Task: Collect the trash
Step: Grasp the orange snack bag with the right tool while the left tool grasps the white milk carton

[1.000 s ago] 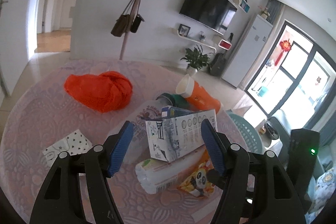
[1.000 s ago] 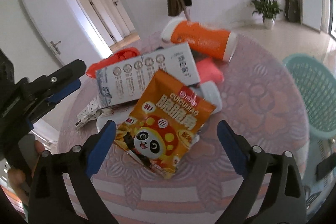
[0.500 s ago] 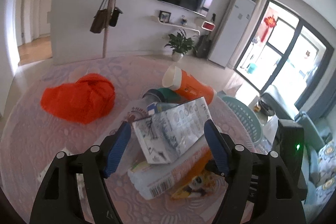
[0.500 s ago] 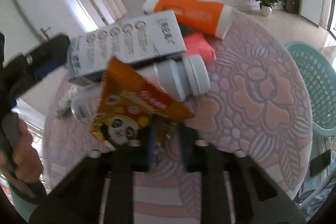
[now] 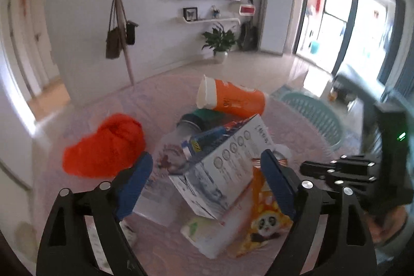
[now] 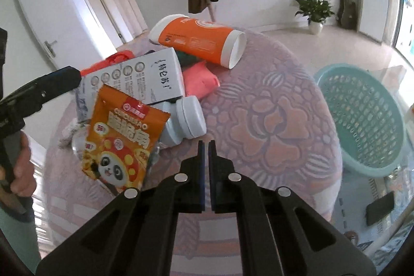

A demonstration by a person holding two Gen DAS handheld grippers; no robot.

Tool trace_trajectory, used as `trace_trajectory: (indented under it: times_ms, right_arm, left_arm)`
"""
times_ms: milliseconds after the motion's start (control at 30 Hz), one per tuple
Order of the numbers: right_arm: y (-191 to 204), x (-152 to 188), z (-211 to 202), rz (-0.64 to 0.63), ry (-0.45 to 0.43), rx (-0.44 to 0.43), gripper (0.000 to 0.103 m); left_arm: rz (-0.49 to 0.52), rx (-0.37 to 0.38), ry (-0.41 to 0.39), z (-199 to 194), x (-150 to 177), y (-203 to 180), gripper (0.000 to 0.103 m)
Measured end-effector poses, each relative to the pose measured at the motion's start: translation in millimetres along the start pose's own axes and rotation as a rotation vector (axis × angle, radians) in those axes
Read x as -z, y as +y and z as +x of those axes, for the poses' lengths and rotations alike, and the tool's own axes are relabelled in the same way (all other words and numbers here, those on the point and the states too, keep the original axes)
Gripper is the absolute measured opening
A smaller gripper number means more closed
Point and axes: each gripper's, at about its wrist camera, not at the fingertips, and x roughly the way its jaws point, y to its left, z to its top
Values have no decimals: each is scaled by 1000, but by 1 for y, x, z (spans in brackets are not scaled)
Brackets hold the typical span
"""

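Observation:
A heap of trash lies on the round table: a white printed carton (image 5: 222, 162) (image 6: 145, 79), an orange panda snack bag (image 6: 121, 139) (image 5: 264, 219), a white plastic bottle (image 6: 183, 120), an orange cup (image 6: 199, 39) (image 5: 233, 97), a pink packet (image 6: 199, 80) and a crumpled red bag (image 5: 106, 146). My left gripper (image 5: 207, 177) is open, its fingers either side of the carton. My right gripper (image 6: 206, 146) is shut and empty, just in front of the bottle and right of the snack bag.
A teal perforated basket (image 6: 362, 118) (image 5: 313, 115) stands on the floor right of the table. The table has a pink floral cloth (image 6: 271, 120). A black phone (image 6: 380, 207) lies on the floor. A coat stand with bags stands behind the table.
My right gripper has closed from wide open; the snack bag, briefly lifted in it, now lies loose to its left. My left gripper has swung right, staying open around the carton.

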Motion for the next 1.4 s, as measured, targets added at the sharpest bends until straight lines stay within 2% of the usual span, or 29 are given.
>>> trace_trajectory:
  times_ms: [67,133,167,267,300,367,533,633,733,833,967,1000,1033,1133,1300,1400]
  right_arm:
    - [-4,-3,6,5,25,-47,17]
    - [0,-3,9,11,26,-60,70]
    - [2,-3,9,17,15,-64,76]
    - [15,-6,9,25,22,-114,79]
    - [19,-6,10,37,28,-121,84]
    - [29,-7,10,52,36,-158,86]
    - [65,5,8,-25,46,-183,91]
    - [89,16,10,-104,28,-139,92]
    - [107,24,11,-145,25,-123,92]
    - [123,27,21,-179,35,-99,92]
    - [132,30,37,-219,48,-7,91]
    - [129,31,38,-220,52,2,83]
    - [126,32,40,-221,64,9,66]
    - [118,33,40,-219,82,4,47]
    - [96,31,28,-202,48,19,38]
    - [78,28,14,-182,13,35,36]
  left_arm:
    - [29,3,14,2,-4,-3,83]
    - [15,25,28,5,-4,-1,81]
    - [5,29,31,5,-2,-1,78]
    - [-62,63,0,-7,6,9,77]
    - [-91,82,-14,-12,8,13,77]
    - [-156,112,-52,-25,14,26,77]
    - [-277,125,-105,-46,34,53,78]
    - [-330,114,-118,-52,50,67,78]
    - [-339,86,-117,-56,62,71,78]
    - [-354,94,-129,-60,71,75,78]
    - [-375,106,-134,-61,75,78,78]
    - [-375,110,-133,-61,77,78,78]
    - [-369,113,-132,-60,77,76,78]
    - [-349,111,-123,-55,78,71,78]
    - [-323,132,-103,-42,70,62,78]
    - [-269,150,-80,-29,59,49,78]
